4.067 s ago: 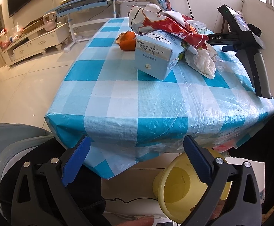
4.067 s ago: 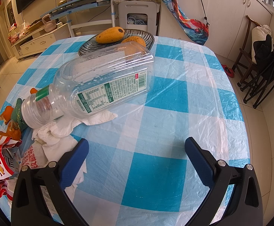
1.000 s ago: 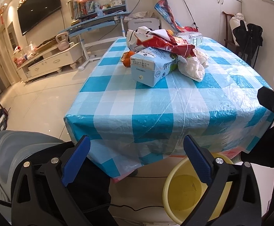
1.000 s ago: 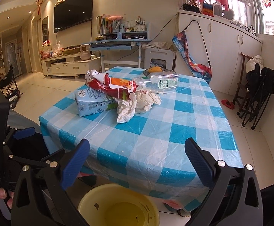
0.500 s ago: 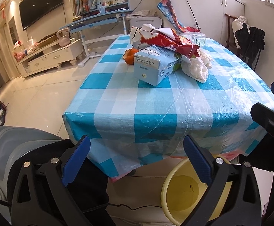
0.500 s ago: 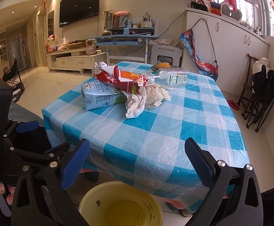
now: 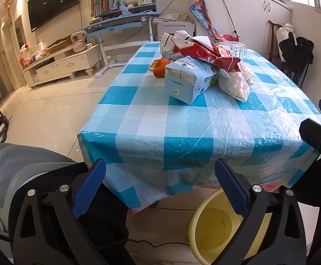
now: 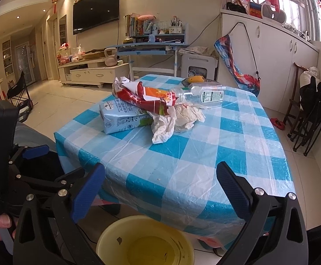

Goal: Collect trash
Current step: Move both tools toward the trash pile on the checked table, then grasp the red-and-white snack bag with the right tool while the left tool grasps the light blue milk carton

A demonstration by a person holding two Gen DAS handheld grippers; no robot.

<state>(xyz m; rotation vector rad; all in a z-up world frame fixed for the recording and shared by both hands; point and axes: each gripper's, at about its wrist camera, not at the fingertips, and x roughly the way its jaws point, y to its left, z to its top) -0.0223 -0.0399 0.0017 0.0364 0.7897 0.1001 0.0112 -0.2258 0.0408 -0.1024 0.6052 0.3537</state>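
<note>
Currently we hold left tool (image 7: 160,186) and right tool (image 8: 160,187) spread, empty. Trash pile, milk carton (image 8: 125,119), snack bag (image 8: 147,98), tissue (image 8: 173,119), sits on desk (image 8: 204,165) at 12 o'clock; yellow bin (image 8: 145,240) at 6.

- Left wrist view: set low off the table (image 7: 182,132) corner, facing up along it.
- Right wrist view: set low at adjacent edge.
- Shared: trash pile (image 7: 204,70) (image 8: 160,110), yellow bin (image 7: 204,225) (image 8: 107,238).
</note>
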